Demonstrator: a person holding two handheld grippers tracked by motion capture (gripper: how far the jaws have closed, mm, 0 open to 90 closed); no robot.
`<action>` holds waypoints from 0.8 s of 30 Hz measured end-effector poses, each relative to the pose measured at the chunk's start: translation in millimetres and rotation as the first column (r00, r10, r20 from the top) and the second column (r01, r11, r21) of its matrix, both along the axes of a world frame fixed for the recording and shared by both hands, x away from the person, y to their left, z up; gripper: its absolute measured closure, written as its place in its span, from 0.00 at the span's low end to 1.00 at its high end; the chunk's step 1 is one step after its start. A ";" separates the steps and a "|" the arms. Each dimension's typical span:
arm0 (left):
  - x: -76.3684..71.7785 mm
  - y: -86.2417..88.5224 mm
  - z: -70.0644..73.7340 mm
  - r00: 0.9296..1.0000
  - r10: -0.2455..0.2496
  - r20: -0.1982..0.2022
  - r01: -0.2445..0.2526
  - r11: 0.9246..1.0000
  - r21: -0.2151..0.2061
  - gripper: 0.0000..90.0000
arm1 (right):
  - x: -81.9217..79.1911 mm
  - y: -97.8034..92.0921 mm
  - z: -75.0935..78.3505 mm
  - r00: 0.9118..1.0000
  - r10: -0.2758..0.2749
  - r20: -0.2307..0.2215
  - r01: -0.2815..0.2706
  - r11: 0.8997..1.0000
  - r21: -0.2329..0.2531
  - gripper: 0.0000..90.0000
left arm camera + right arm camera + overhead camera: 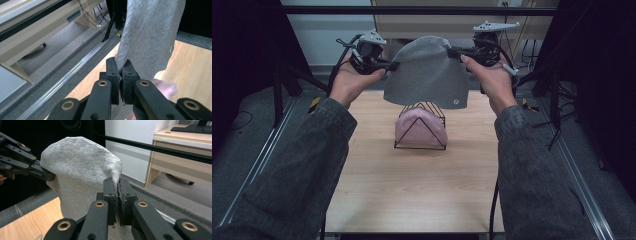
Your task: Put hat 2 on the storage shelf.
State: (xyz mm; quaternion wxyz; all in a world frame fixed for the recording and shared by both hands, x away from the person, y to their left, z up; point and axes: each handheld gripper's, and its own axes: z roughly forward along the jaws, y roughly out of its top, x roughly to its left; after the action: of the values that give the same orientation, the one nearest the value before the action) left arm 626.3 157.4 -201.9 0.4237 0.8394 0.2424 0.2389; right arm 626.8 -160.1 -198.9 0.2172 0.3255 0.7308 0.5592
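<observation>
I have the grey beanie (427, 72) hanging in the air over the tabletop's (412, 195) far edge — left gripper (390, 65) and right gripper (453, 51) each have their fingers clamped on opposite sides — just above the wire rack (420, 128) holding a pink hat (419, 131).

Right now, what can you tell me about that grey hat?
The grey hat is a soft knit beanie with a rounded crown and a small round badge near its hem. It hangs in the air above the wire rack, stretched between the left gripper and right gripper, each pinching one edge.
</observation>
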 end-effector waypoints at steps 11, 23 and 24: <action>12.4 -3.9 -9.2 1.000 0.020 0.012 -0.020 1.000 -0.003 0.96 | 14.9 -1.2 -13.0 1.000 -0.027 -0.008 0.027 1.000 0.000 0.96; 24.5 -3.6 -22.3 0.998 0.052 0.025 -0.052 0.999 0.002 0.96 | 22.7 2.4 -26.8 0.999 -0.040 -0.029 0.039 0.999 -0.016 0.96; 25.8 -3.6 -23.7 0.998 0.053 0.024 -0.054 0.999 0.006 0.96 | 23.4 2.7 -28.3 0.999 -0.041 -0.030 0.040 0.999 -0.019 0.96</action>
State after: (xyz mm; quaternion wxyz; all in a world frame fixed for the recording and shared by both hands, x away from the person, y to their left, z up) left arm 652.1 153.8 -225.6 0.4170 0.8313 0.2590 0.2608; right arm 650.2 -157.4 -227.2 0.2202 0.3470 0.7323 0.5430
